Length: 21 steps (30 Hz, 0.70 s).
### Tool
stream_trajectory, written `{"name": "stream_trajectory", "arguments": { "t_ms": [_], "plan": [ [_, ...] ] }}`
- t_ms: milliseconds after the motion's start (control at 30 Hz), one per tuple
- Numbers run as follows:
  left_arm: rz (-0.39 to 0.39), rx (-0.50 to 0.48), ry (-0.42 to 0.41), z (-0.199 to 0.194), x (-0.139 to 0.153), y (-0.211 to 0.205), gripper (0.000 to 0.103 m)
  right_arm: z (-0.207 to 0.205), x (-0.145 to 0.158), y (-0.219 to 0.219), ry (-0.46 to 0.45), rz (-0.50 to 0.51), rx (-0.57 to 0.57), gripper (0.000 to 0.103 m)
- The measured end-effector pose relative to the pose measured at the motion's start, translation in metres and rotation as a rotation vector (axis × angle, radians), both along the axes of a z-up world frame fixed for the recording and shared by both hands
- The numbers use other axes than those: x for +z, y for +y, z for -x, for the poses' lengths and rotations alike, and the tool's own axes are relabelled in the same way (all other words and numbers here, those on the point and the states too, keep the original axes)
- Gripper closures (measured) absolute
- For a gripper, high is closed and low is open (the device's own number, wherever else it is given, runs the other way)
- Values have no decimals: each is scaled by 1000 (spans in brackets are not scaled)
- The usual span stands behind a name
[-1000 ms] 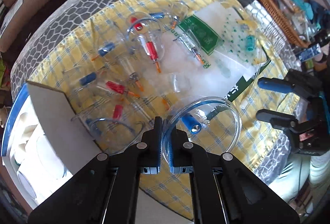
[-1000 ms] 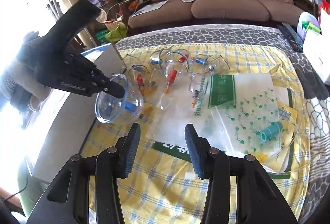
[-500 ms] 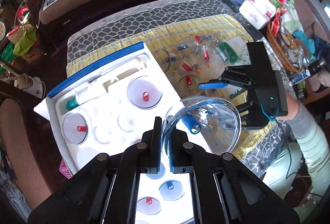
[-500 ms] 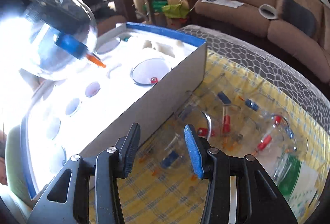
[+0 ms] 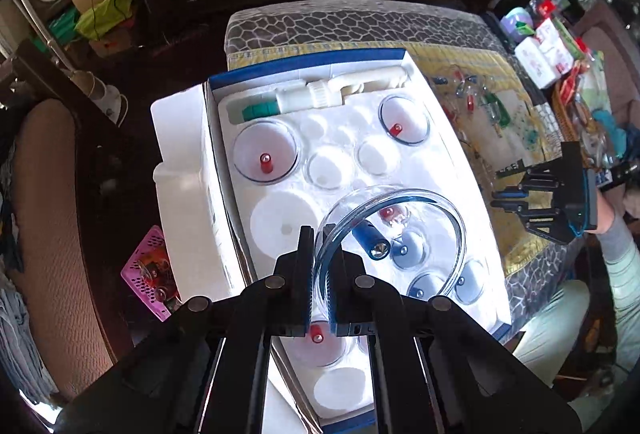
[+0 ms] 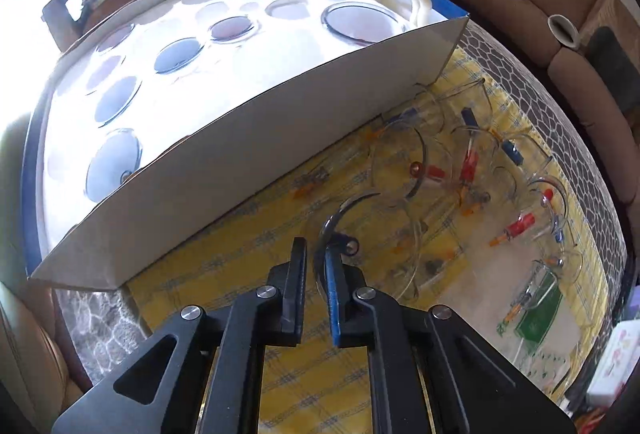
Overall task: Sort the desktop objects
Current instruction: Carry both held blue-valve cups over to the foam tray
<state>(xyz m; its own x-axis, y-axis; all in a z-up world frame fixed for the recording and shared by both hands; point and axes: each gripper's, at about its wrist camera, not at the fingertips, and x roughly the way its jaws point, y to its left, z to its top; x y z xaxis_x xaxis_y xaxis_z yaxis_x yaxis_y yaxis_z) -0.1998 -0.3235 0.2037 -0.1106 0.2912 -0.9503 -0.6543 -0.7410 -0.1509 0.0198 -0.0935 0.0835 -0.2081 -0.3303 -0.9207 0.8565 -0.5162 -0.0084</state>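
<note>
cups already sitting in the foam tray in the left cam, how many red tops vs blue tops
red-top cups: 4
blue-top cups: 3
total: 7, not counting the held cup in the left gripper

A white foam tray (image 5: 280,218) in a blue-edged box (image 5: 308,64) holds clear cups with red (image 5: 265,163) and blue (image 5: 408,248) valves. A yellow checked cloth (image 6: 248,274) with blue lines covers a grey, stone-patterned table cover (image 5: 360,22). Black grippers carry blue pads (image 6: 331,298). A pink basket (image 5: 150,270) lies left.
</note>
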Motion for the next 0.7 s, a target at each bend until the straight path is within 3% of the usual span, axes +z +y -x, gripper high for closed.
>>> {"name": "stream_trajectory", "arguments": {
  "t_ms": [233, 367, 533, 700],
  "plan": [
    [98, -47, -52, -49, -19, -28, 98, 3, -15, -13, -30, -4, -61, 93],
    [169, -100, -101, -82, -40, -34, 98, -6, -10, -21, 21, -23, -76, 98],
    [226, -164, -125, -111, -59, -34, 98, -16, 18, -12, 55, 5, -105, 99],
    [227, -174, -123, -120, -57, -41, 98, -41, 68, -6, 68, 77, -83, 99]
  ]
}}
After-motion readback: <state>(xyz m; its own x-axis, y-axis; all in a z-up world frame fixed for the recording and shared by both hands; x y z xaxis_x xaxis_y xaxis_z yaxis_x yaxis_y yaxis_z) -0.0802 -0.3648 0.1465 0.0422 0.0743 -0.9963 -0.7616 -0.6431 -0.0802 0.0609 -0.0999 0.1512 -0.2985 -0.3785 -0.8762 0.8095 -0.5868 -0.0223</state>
